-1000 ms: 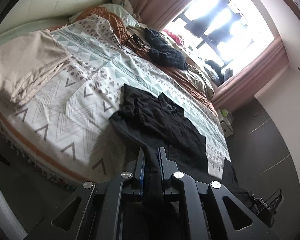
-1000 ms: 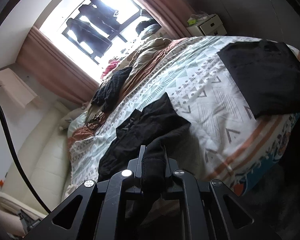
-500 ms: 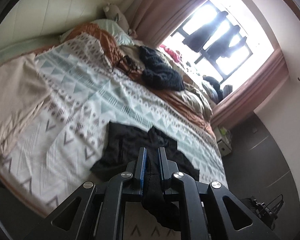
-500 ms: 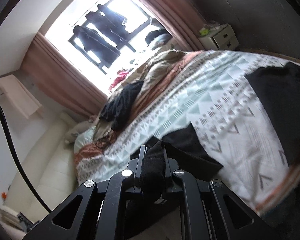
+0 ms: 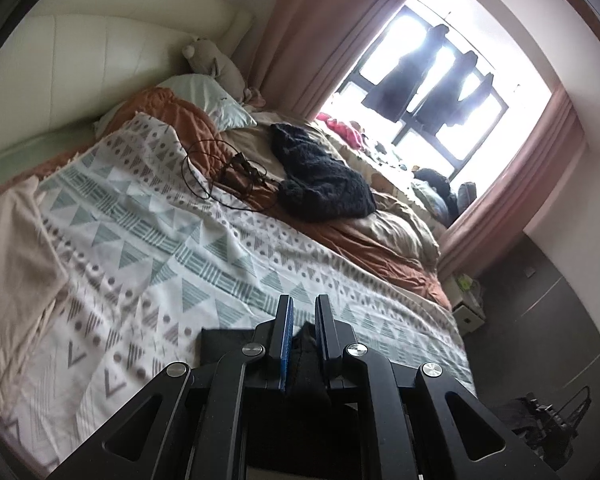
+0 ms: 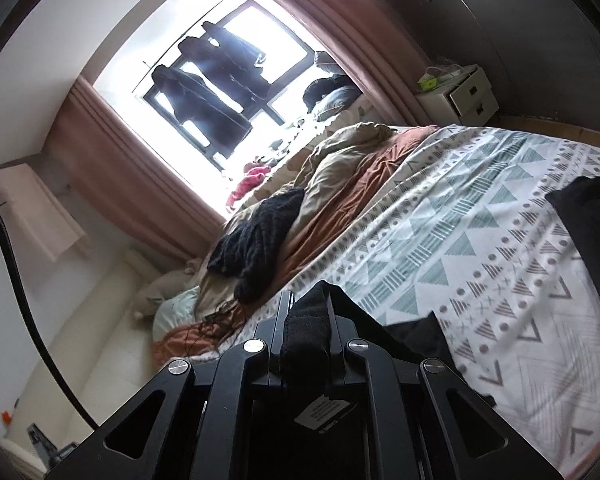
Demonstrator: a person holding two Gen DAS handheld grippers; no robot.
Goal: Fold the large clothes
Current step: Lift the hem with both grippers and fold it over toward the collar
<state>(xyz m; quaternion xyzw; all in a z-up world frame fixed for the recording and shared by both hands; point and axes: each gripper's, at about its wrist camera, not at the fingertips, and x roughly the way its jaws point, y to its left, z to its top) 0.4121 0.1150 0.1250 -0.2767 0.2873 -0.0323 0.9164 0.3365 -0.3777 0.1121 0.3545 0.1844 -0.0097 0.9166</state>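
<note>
A black garment [image 5: 220, 344] hangs from both grippers above the patterned bedspread [image 5: 160, 248]. My left gripper [image 5: 303, 308] is shut on a fold of the black garment, which shows between its fingers and drops below them. My right gripper [image 6: 309, 304] is shut on another bunched edge of the same black garment [image 6: 416, 332], whose cloth spreads out to the right of the fingers. Most of the garment is hidden beneath the grippers.
A dark knitted garment [image 5: 320, 176] and cables [image 5: 228, 176] lie further up the bed. A beige cloth [image 5: 12, 256] lies at the left edge. A second black cloth [image 6: 588, 224] lies at the right. A white nightstand [image 6: 460, 92] stands by the curtain.
Both grippers have lifted the black garment and tilted upward; the garment that lay spread on the bed now hangs mostly out of sight below them, and the window fills more of each view.
</note>
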